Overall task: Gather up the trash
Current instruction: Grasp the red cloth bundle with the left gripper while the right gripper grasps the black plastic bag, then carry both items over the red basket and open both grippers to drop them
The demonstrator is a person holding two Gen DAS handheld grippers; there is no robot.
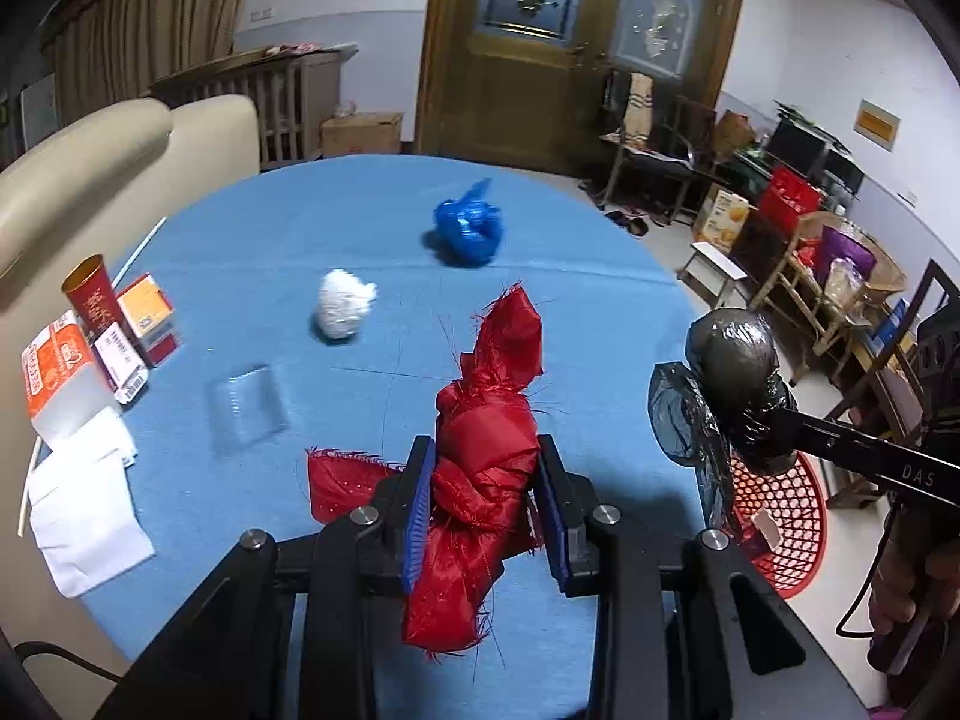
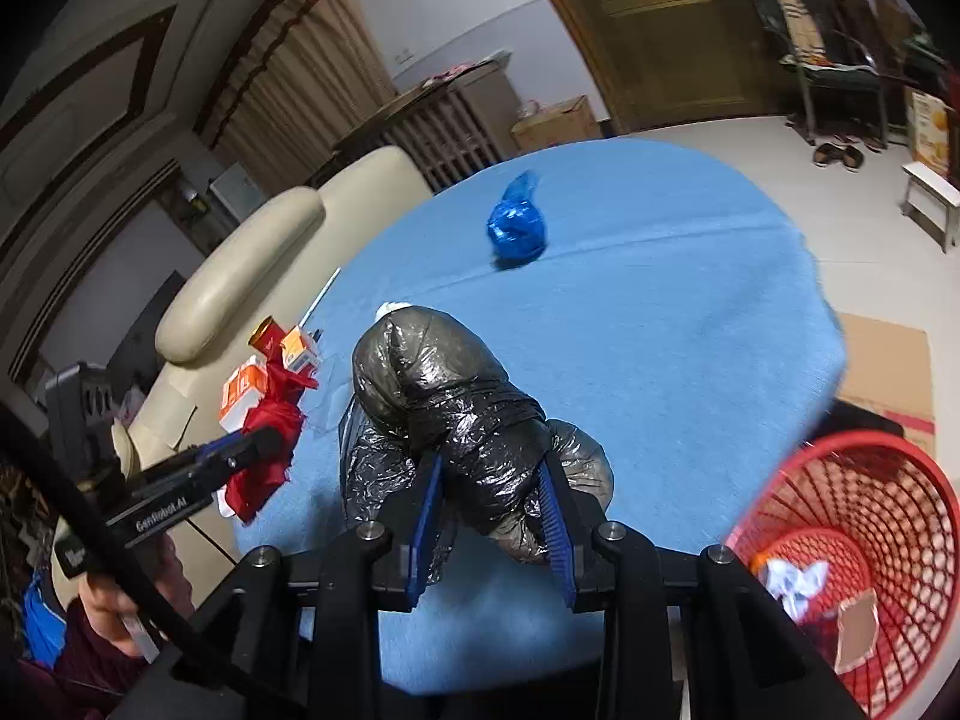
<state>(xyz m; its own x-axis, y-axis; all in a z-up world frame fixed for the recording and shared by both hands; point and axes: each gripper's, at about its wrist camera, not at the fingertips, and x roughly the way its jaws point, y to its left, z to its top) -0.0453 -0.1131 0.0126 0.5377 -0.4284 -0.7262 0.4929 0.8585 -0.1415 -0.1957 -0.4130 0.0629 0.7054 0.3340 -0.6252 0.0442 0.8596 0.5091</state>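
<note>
Blue cloth covers the round table (image 1: 252, 228), whose curved rim runs along the right of the left wrist view. At the far left edge, cartons (image 1: 60, 378) and white paper sheets (image 1: 84, 510) are crowded together; a clear plastic lid (image 1: 246, 408) lies just beside them. Open cloth is left toward the middle, where a fluffy white wad (image 1: 342, 306) and a crinkled blue bag bundle (image 1: 469, 231) sit well apart. A knotted, frayed red cloth (image 1: 486, 468) is pinched by the left gripper (image 1: 489, 516) at lower centre. In the right wrist view, a glossy, wrinkled black plastic bag (image 2: 456, 408) is clamped between the pads of the right gripper (image 2: 492, 525). Beyond the rim, at lower right, a red mesh basket (image 2: 870, 492) holding scraps is seen.
</note>
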